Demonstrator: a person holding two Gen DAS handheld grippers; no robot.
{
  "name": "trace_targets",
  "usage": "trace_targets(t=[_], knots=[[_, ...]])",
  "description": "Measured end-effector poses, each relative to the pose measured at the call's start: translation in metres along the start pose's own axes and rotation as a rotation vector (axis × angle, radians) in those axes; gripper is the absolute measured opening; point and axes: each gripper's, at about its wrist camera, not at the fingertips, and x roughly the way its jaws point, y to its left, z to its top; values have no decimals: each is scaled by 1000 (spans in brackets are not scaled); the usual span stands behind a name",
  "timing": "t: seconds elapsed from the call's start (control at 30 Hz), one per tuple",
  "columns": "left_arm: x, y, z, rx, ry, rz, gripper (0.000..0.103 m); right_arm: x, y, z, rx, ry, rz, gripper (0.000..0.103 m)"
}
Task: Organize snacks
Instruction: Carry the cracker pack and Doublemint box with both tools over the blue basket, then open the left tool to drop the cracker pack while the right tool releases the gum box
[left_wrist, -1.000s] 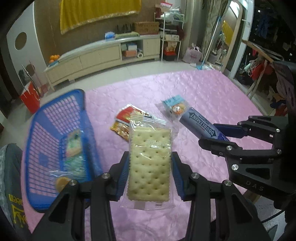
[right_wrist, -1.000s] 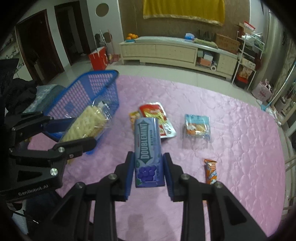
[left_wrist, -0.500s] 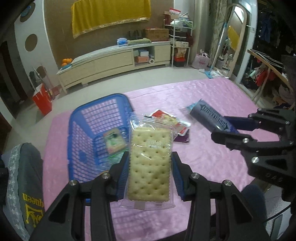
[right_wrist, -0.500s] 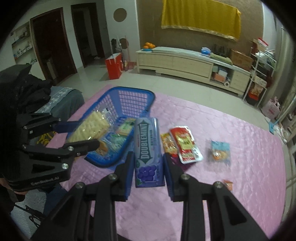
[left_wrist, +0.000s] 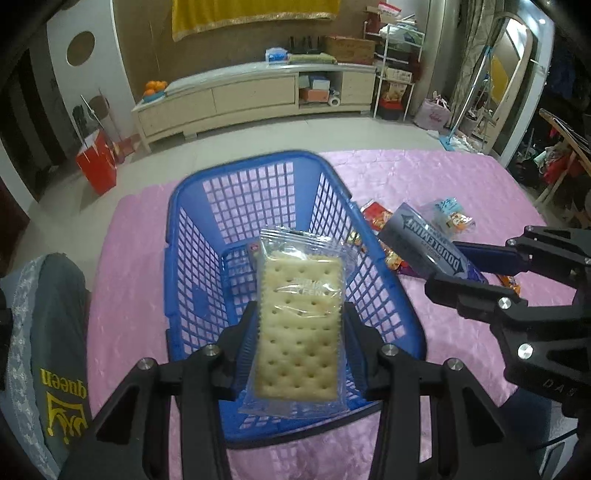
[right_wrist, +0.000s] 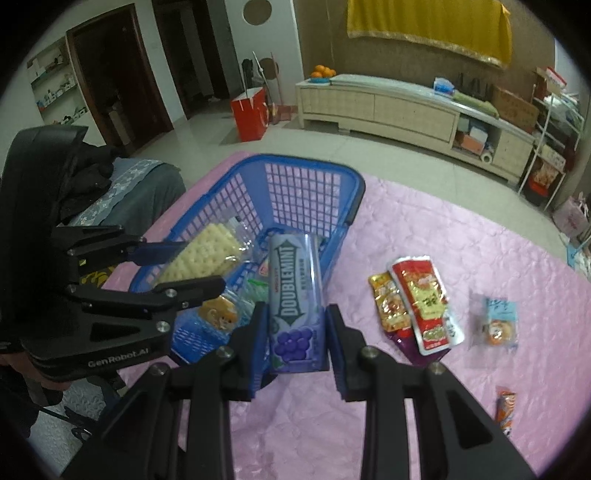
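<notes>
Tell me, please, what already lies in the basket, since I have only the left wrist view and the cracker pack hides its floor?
Observer: The right wrist view shows a packet with a cartoon face lying in the basket, just below the left gripper.
Operator: Thank you. Is the gum pack over the basket yet?
Observer: The right gripper is shut on it, and its far end overlaps the basket's near corner. I cannot judge its height.
Operator: Is anything out of my sight on the cloth?
Observer: Yes, a small orange bar lies alone, nearer the camera than the other packets.
</notes>
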Motion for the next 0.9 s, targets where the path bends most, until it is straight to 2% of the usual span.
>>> trace_targets(t=[0.23, 0.4, 0.47, 0.53, 0.57, 0.9], knots=[[14, -1, -3, -5, 17, -25, 41, 0, -4, -6, 14, 17, -13, 35], [14, -3, -1, 0, -1, -27, 42, -8, -4, -6, 10, 11, -21, 35], [18, -4, -1, 0, 22, -19, 46, -12, -3, -6, 7, 9, -23, 35], [22, -3, -1, -8, 45, -39, 65, -14, -2, -6, 3, 11, -25, 35], [21, -3, -2, -12, 41, -49, 67, -14, -1, -7, 1, 13, -27, 35], [-12, 1, -12, -17, 1, -40, 68, -26, 22, 4, -33, 3, -17, 35]])
